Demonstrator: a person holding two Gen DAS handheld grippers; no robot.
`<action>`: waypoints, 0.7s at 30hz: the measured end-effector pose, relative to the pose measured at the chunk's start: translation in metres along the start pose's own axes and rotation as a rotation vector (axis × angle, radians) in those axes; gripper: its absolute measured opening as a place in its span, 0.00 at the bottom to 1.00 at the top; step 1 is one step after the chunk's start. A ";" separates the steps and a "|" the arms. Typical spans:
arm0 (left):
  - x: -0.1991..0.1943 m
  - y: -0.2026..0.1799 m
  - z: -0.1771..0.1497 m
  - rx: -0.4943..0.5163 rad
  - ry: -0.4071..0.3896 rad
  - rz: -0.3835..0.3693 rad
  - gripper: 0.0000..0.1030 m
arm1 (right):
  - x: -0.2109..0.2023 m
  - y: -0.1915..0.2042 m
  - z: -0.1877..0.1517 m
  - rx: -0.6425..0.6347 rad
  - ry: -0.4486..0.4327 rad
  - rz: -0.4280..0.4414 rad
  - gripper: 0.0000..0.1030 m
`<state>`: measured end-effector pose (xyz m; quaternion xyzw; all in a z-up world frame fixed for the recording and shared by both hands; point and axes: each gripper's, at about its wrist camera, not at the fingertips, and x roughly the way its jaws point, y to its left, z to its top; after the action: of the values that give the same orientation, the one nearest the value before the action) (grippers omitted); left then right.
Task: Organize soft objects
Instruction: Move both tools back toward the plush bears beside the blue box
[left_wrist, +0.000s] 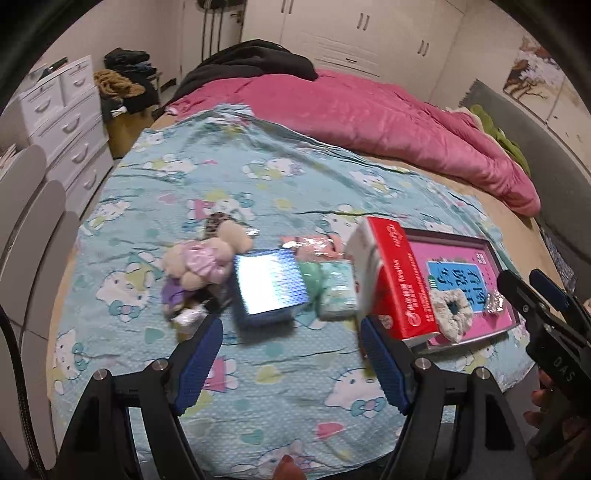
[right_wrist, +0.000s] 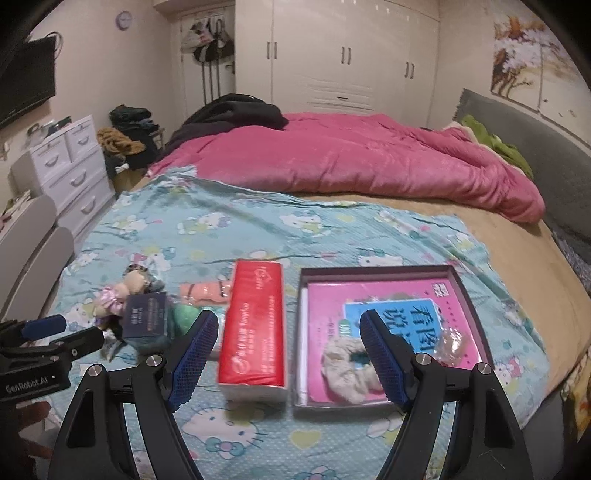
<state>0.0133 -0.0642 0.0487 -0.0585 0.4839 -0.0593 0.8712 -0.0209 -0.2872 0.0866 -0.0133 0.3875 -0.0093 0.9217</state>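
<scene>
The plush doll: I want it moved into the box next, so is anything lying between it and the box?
Yes. Between the plush doll and the box lie a dark blue case, small soft packets, and the upright red tissue pack right beside the box's left wall.

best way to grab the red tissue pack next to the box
Grip the red tissue pack across its narrow width, mid-length, coming from above. It lies flat with its long sides running away from the right gripper, close beside the box, so a side approach there looks cramped. The soft wrap should yield to the open jaws.
</scene>
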 end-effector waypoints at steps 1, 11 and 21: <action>-0.001 0.004 0.000 -0.005 -0.002 0.005 0.74 | 0.000 0.004 0.001 -0.004 -0.002 0.008 0.78; -0.008 0.054 -0.004 -0.077 -0.011 0.042 0.74 | -0.001 0.039 0.005 -0.054 -0.014 0.060 0.78; -0.001 0.091 -0.013 -0.138 0.006 0.064 0.74 | 0.013 0.067 0.001 -0.109 0.007 0.104 0.78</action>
<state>0.0063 0.0254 0.0286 -0.1027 0.4911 0.0018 0.8650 -0.0106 -0.2202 0.0755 -0.0431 0.3909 0.0597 0.9175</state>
